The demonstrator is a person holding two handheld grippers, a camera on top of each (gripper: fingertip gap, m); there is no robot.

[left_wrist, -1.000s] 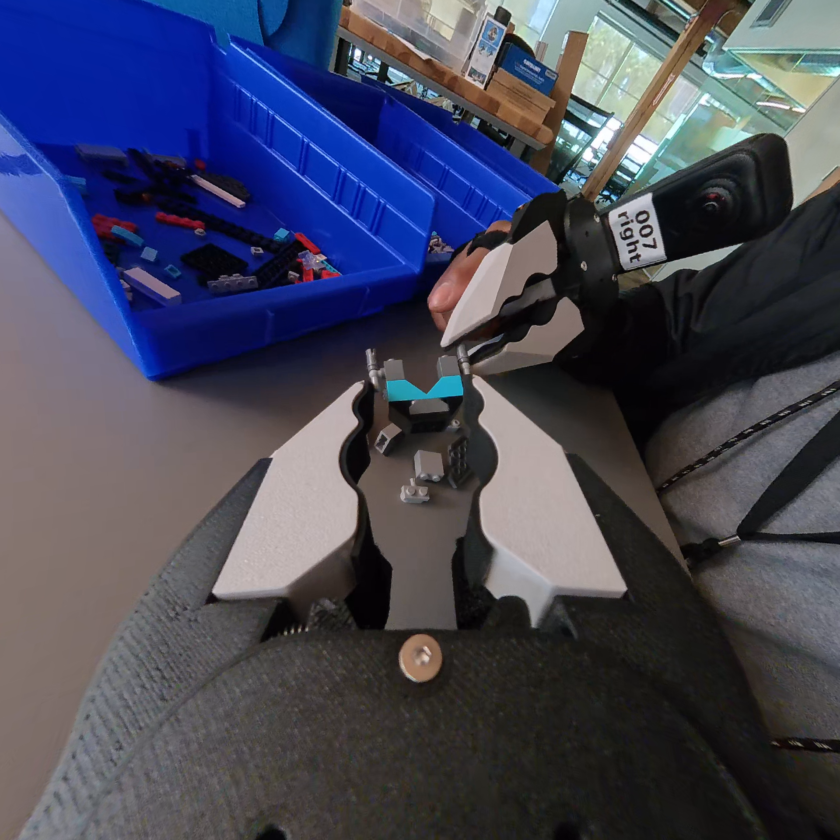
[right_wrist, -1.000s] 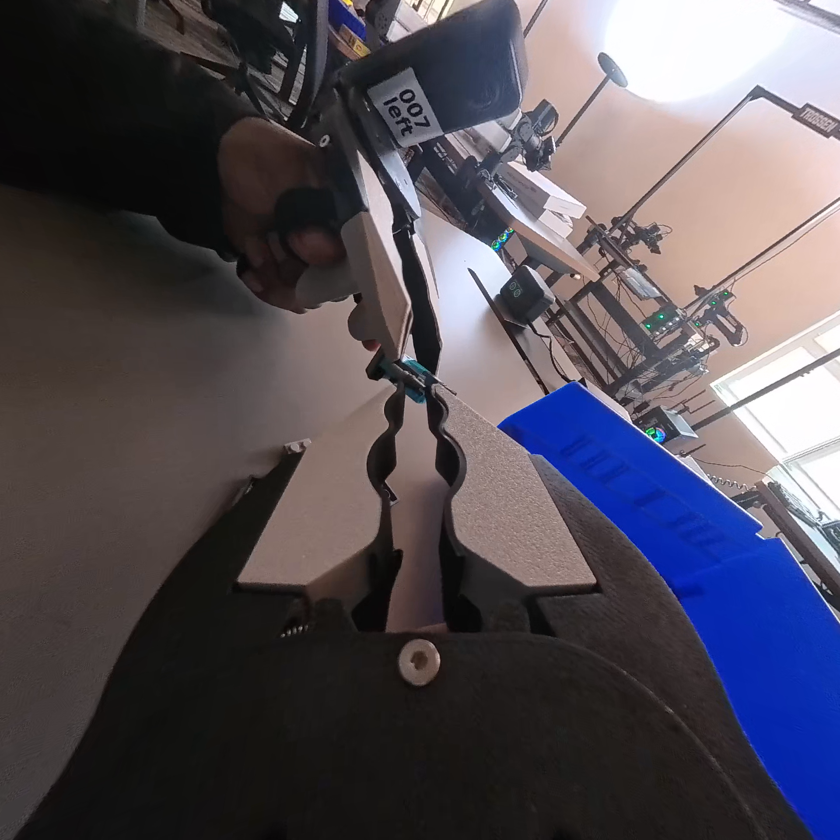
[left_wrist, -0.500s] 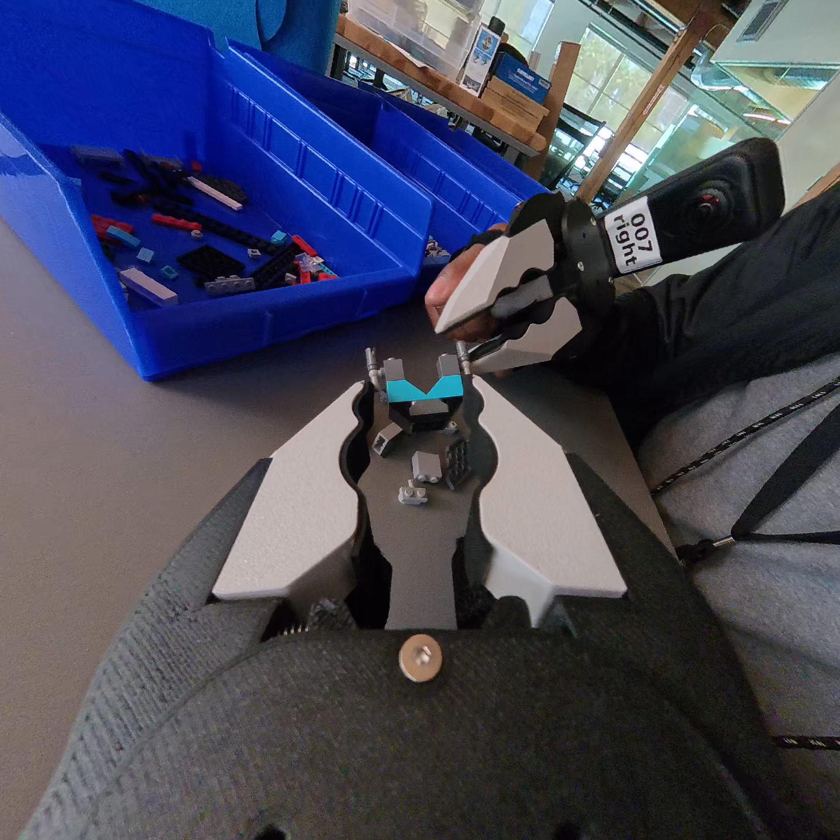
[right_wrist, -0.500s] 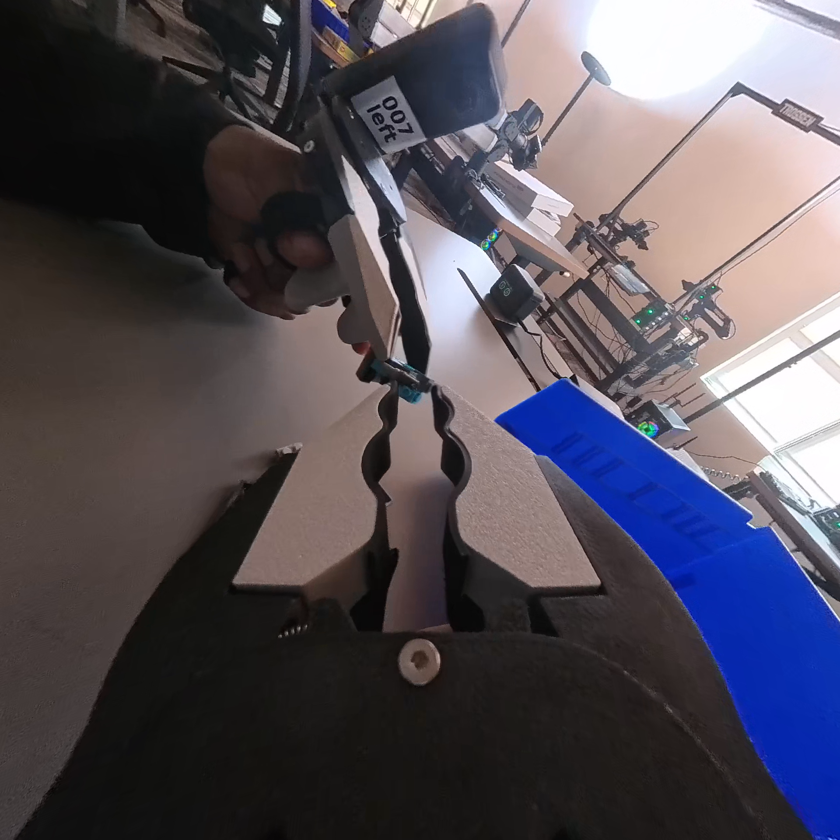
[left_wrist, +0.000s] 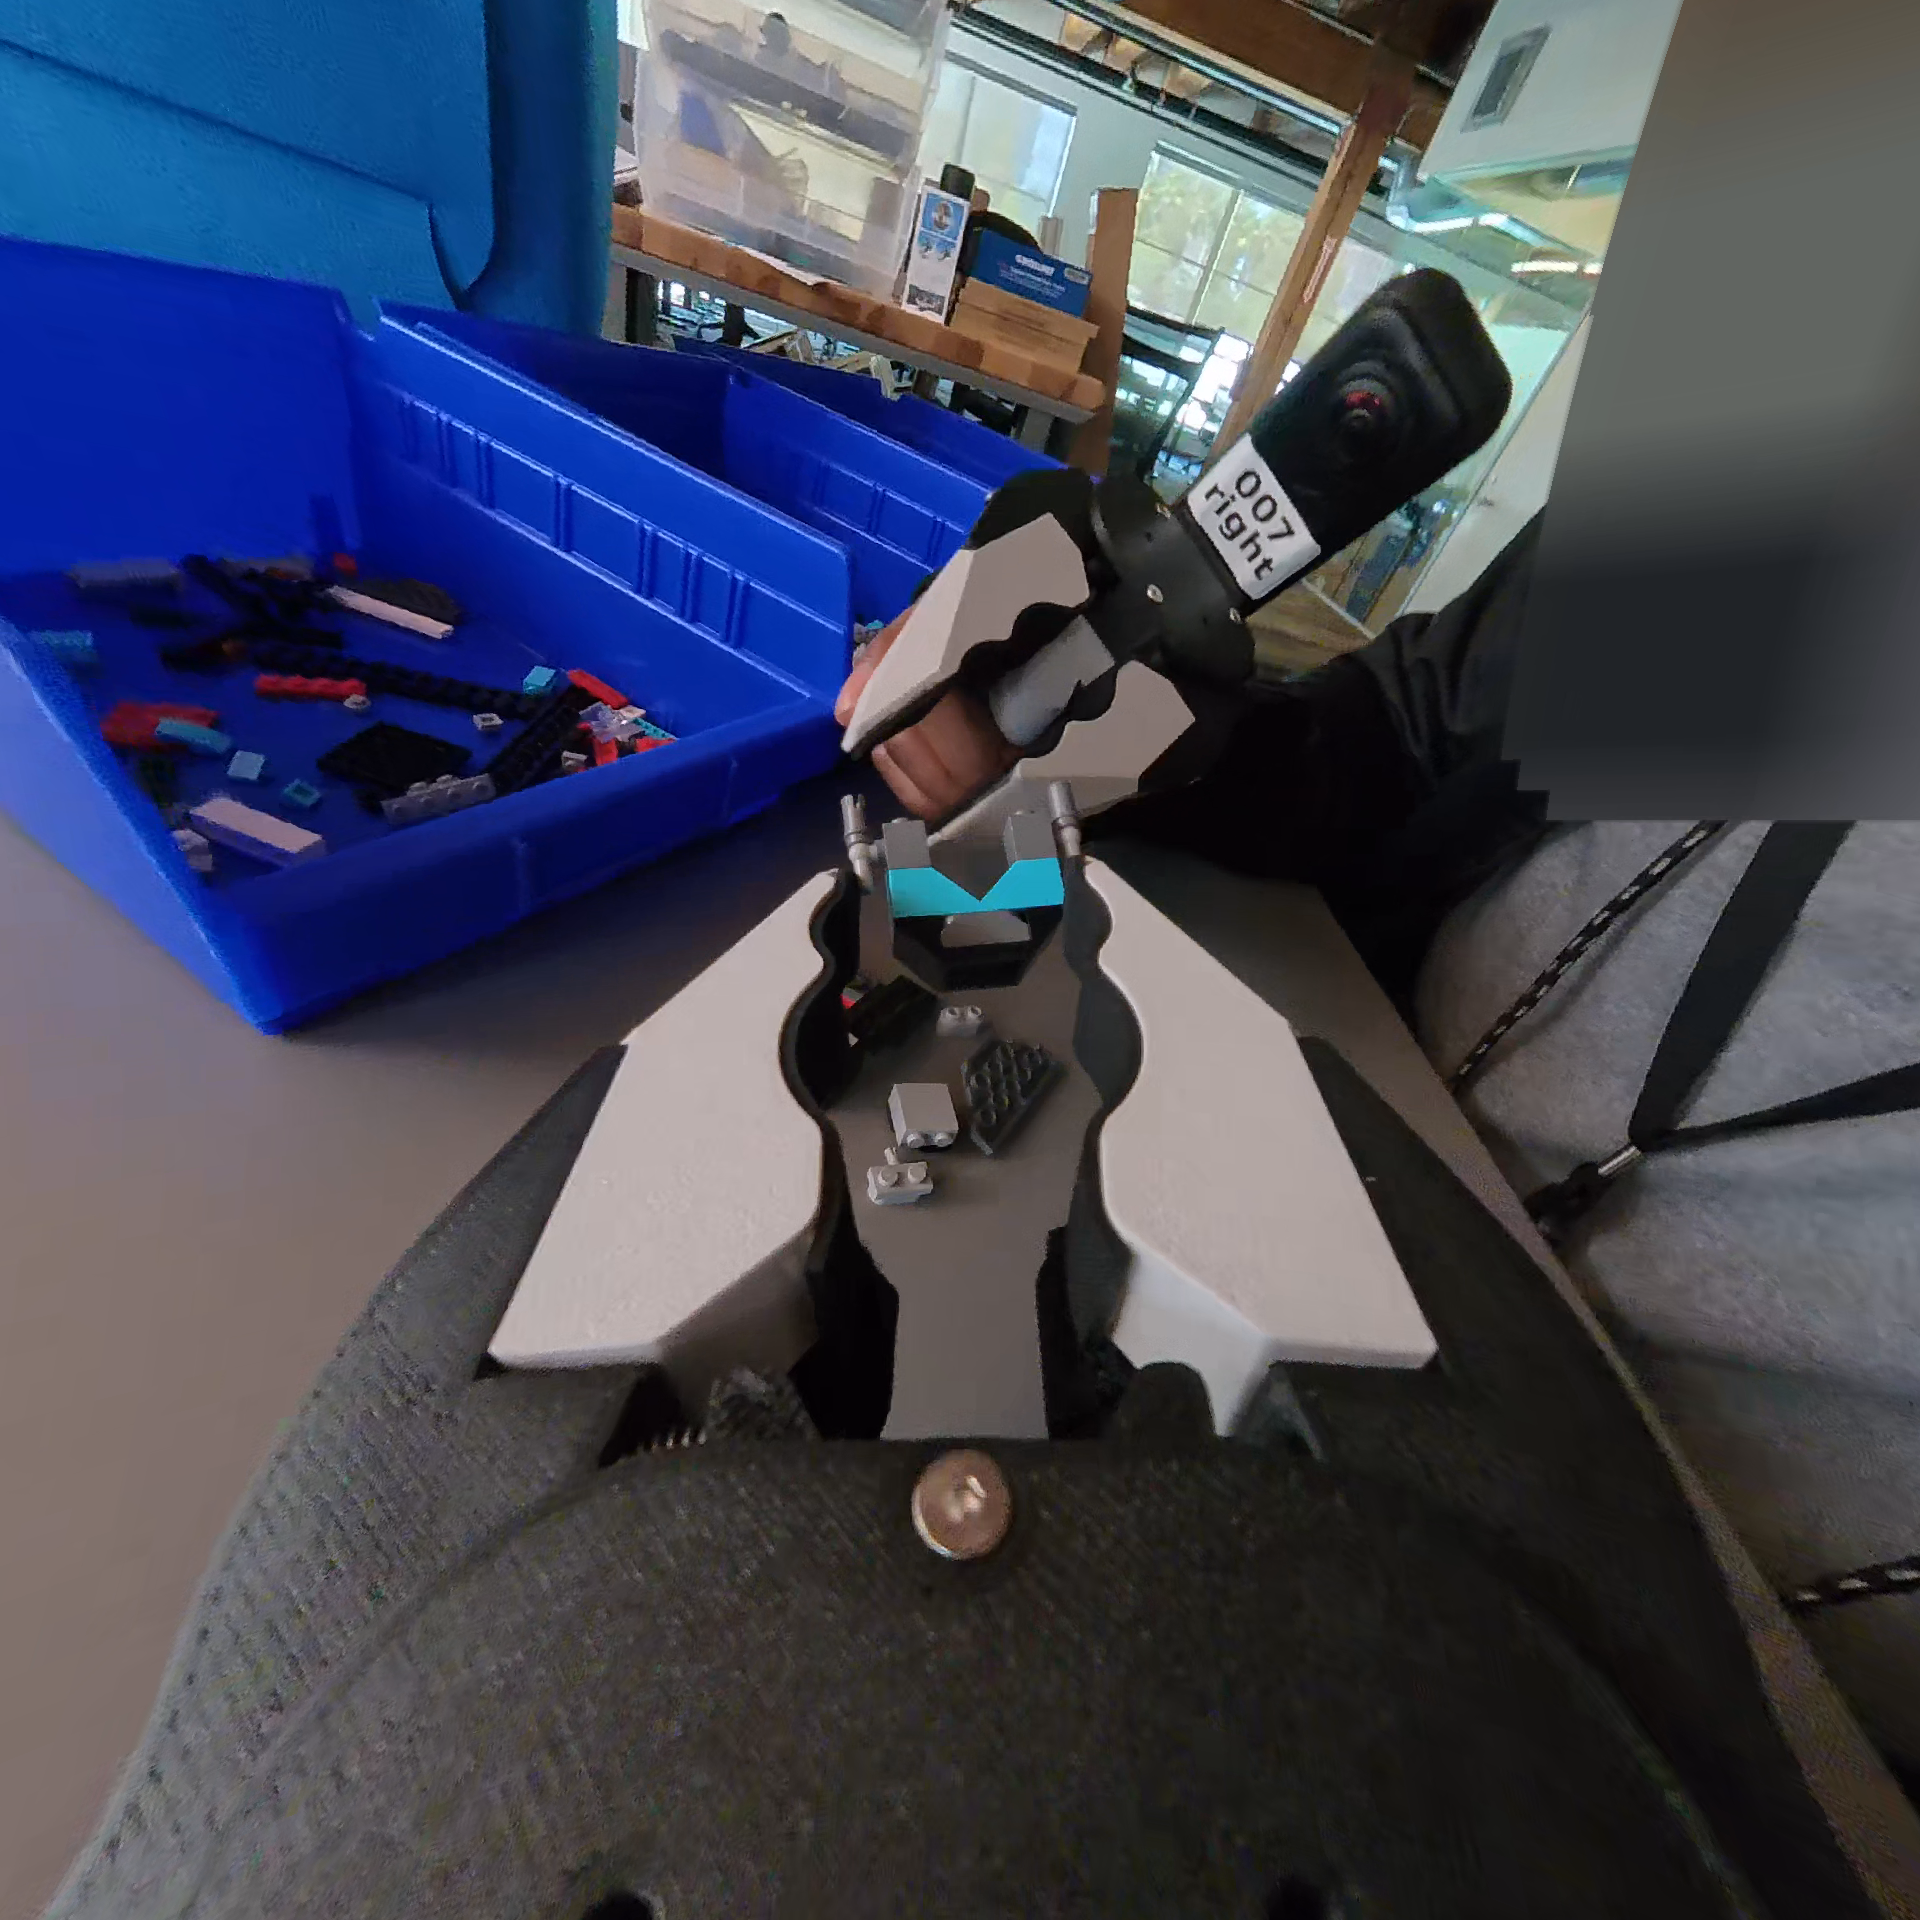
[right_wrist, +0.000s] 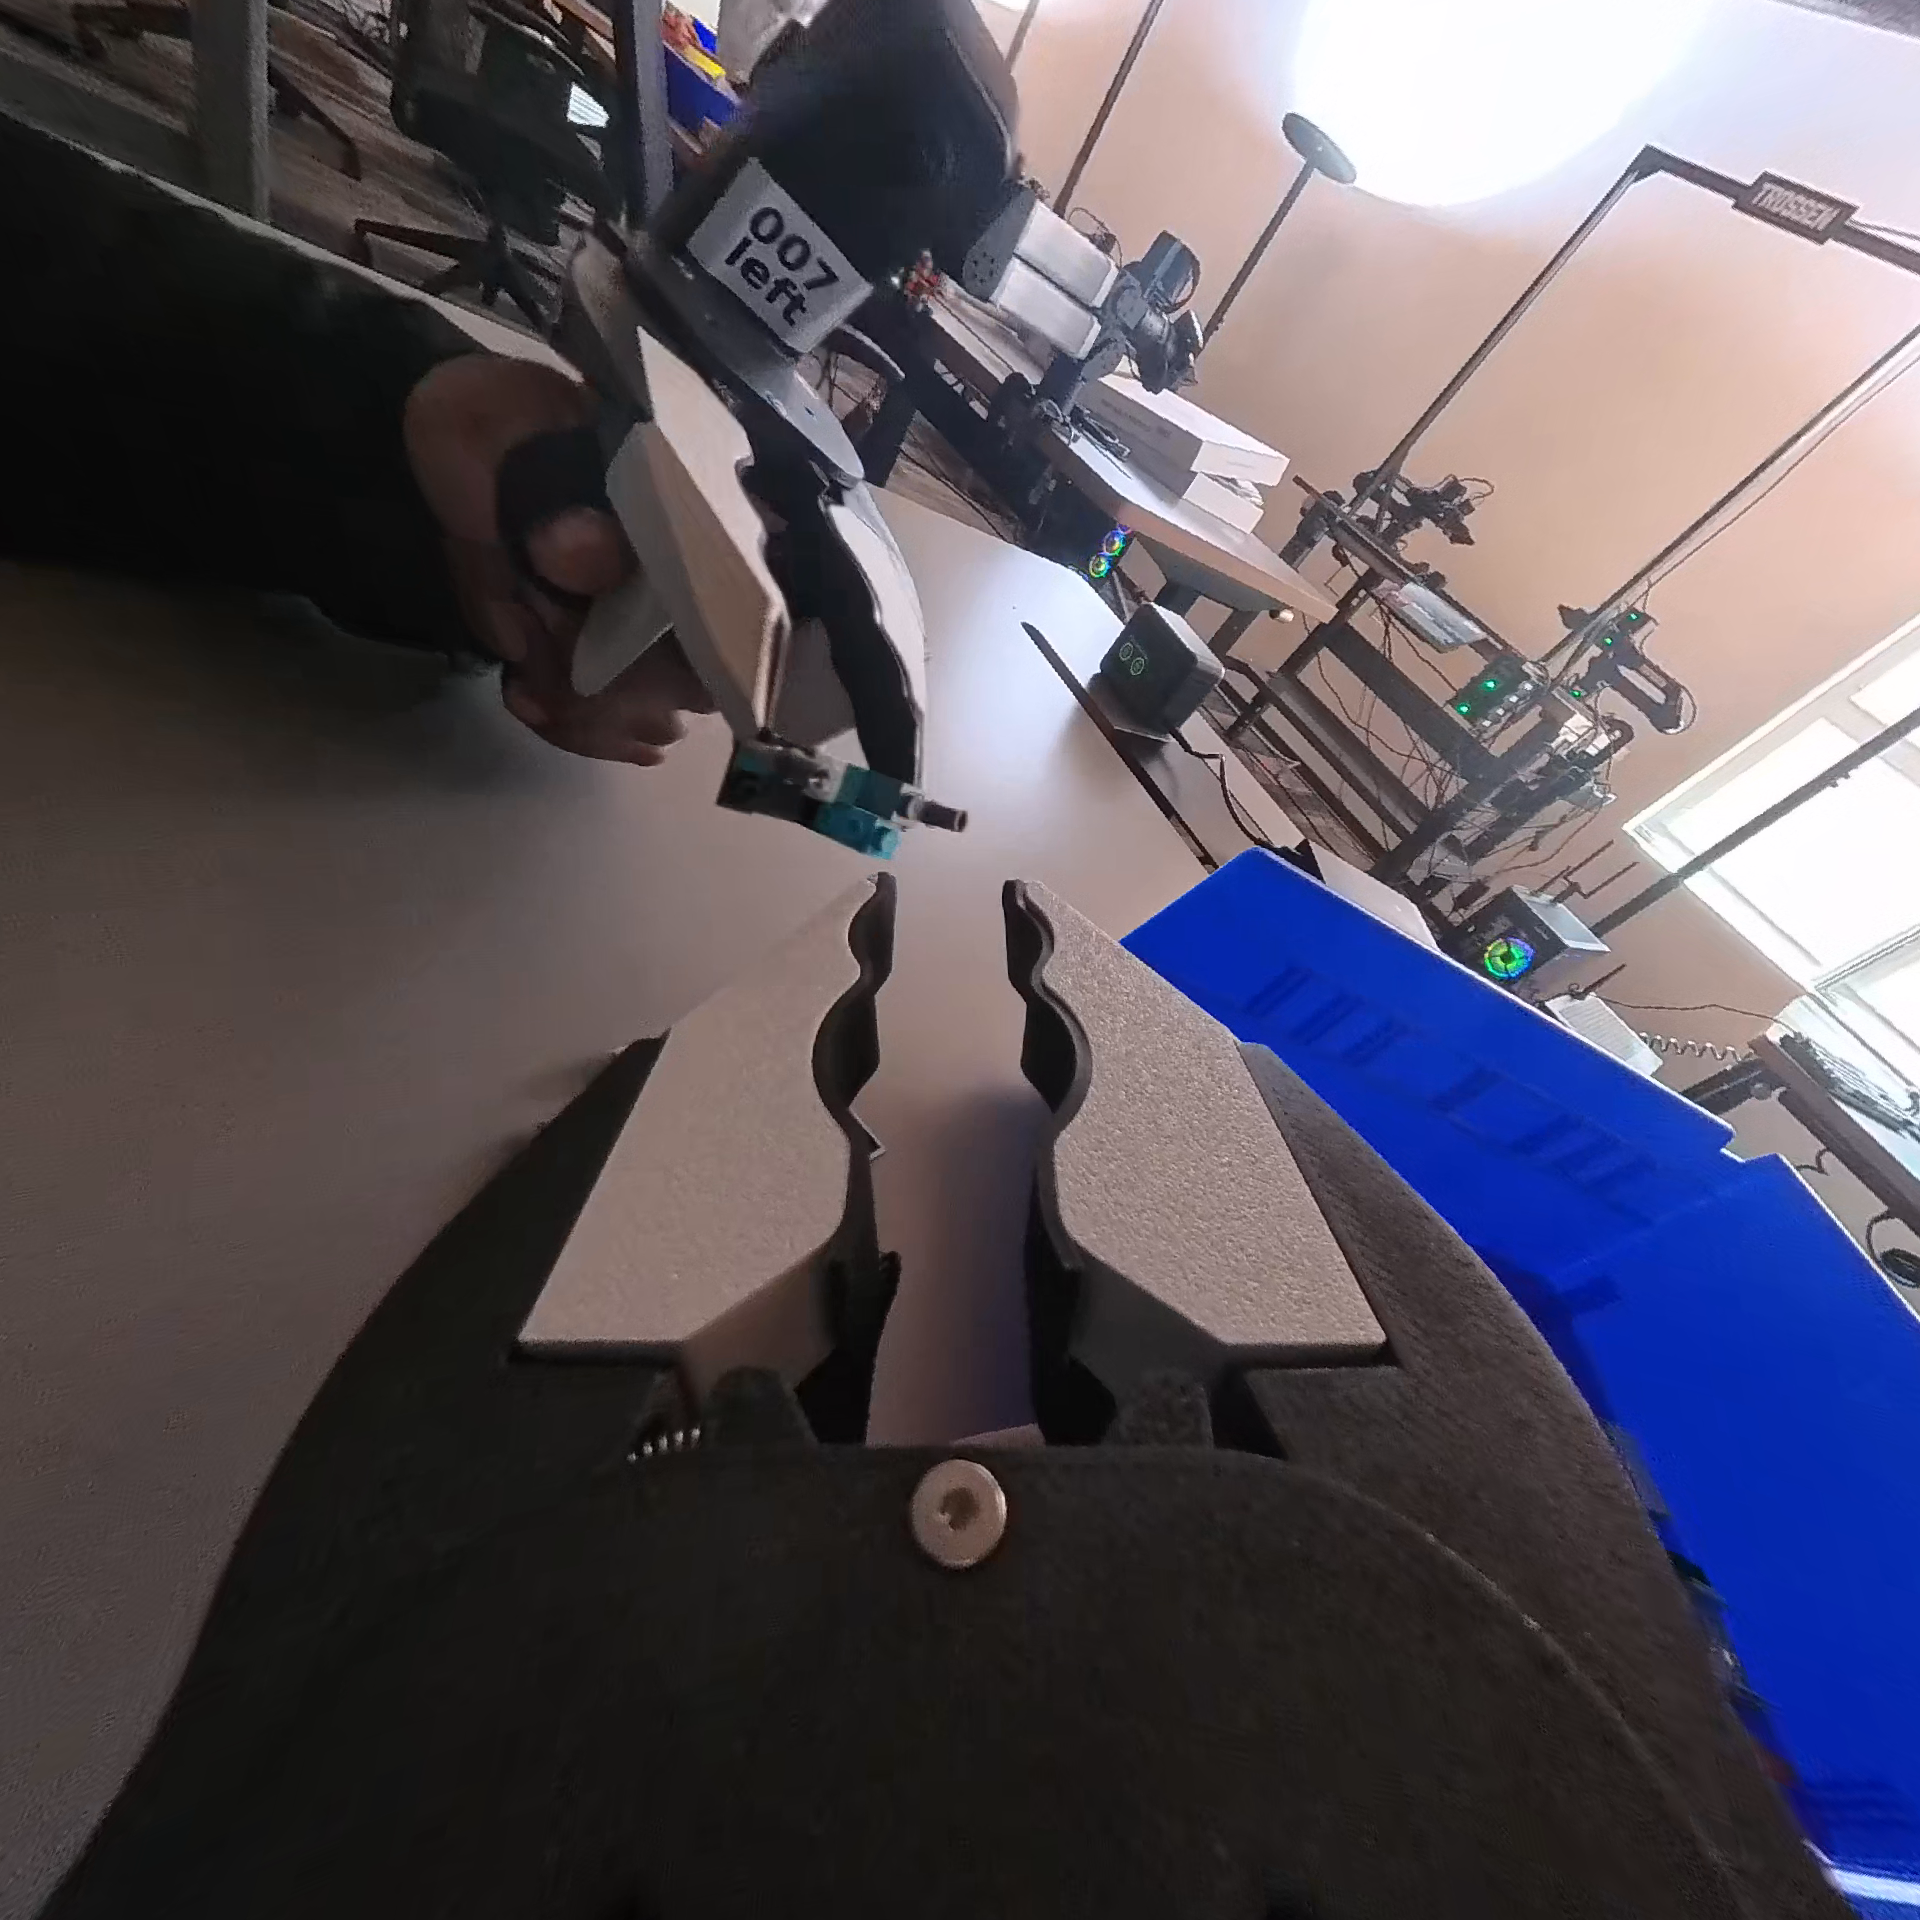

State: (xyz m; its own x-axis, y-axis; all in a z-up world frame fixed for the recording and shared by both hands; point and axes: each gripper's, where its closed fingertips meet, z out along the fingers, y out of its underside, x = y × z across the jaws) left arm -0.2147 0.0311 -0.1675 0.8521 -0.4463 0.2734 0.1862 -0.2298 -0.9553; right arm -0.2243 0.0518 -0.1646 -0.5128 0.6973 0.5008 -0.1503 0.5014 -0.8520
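My left gripper (left_wrist: 961, 914) is shut on a small brick assembly (left_wrist: 971, 894), teal, grey and black with a grey pin at each side, held above the grey table (left_wrist: 260, 1143). The same assembly (right_wrist: 831, 795) shows in the right wrist view at the left gripper's tips. My right gripper (right_wrist: 940, 894) is open and empty, just short of the assembly and apart from it. It also shows in the left wrist view (left_wrist: 935, 769), raised behind the assembly. Loose small grey and black bricks (left_wrist: 935, 1112) lie on the table under the left gripper.
A blue bin (left_wrist: 520, 852) with several loose bricks stands at the left on the table, a second blue bin (left_wrist: 831, 457) behind it. In the right wrist view a blue bin (right_wrist: 1558, 1143) is at the right. A person's grey lap (left_wrist: 1714, 1195) is beyond the table's right edge. My two grippers' fingertips are within a few centimetres of each other.
My right gripper has opened, let go of the assembly's pin and drawn back and up from it. My left gripper has lifted a little with the assembly.
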